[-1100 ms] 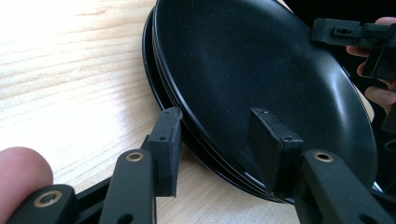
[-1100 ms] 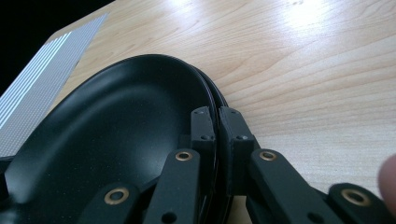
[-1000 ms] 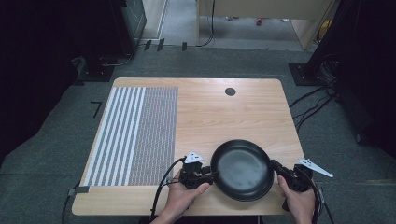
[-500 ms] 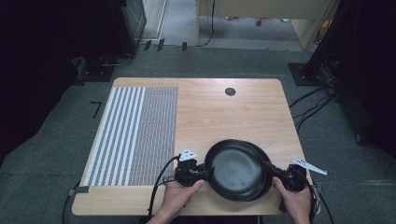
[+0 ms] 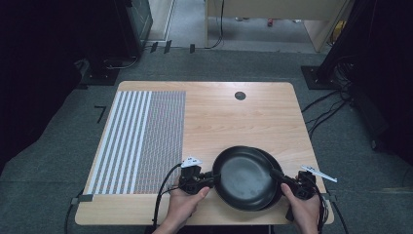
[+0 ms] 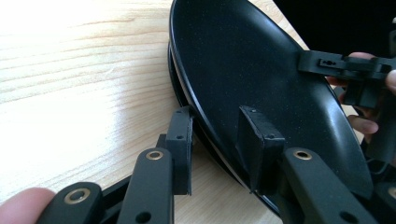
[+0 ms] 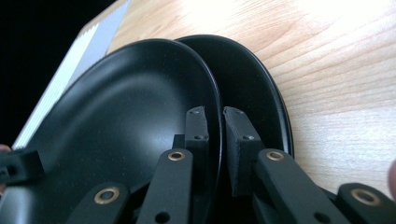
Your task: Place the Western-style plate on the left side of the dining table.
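Observation:
Two black plates are stacked near the table's front edge. The upper plate sits shifted left and tilted, while the lower plate peeks out at its right and lies on the wood. My left gripper is shut on the upper plate's left rim; in the left gripper view one pad lies inside the plate and the other under it. My right gripper pinches the right rim, seen close in the right gripper view, with the lower plate just beyond its outer finger.
A grey and white striped mat covers the left part of the wooden table. A small dark round grommet sits near the far edge. Cables trail from both grippers over the front edge.
The upper plate has slid slightly left with both grippers, uncovering the lower plate's right edge.

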### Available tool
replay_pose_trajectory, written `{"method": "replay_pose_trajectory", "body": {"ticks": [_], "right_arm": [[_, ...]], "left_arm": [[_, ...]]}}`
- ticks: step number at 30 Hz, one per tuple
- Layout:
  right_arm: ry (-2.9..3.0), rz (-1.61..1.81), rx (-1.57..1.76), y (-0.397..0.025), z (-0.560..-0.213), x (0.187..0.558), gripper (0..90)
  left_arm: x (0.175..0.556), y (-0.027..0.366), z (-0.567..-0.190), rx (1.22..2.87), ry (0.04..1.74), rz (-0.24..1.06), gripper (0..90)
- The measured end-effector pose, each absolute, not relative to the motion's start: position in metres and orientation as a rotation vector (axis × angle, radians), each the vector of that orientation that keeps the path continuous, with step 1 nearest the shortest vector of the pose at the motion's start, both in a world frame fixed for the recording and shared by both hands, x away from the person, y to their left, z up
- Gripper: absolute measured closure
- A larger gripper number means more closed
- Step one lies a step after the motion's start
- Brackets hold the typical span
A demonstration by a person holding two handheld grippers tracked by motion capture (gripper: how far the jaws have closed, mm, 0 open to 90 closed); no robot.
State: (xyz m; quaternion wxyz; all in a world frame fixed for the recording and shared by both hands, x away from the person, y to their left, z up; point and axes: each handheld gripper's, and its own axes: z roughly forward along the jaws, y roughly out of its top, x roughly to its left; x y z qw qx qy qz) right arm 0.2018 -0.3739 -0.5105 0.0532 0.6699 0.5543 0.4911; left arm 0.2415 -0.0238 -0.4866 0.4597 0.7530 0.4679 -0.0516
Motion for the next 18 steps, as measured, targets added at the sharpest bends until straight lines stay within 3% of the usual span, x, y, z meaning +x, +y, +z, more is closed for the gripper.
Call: {"method": "replay_pose_trajectory", "body": {"ticks": [18], "right_arm": [[1.467,1.639,2.143,-0.3731,-0.5063,0.1967,84.5]], "left_arm": [[0.2379,-0.0218,-0.4843,1.836,1.182,-0.202,72.1]]}}
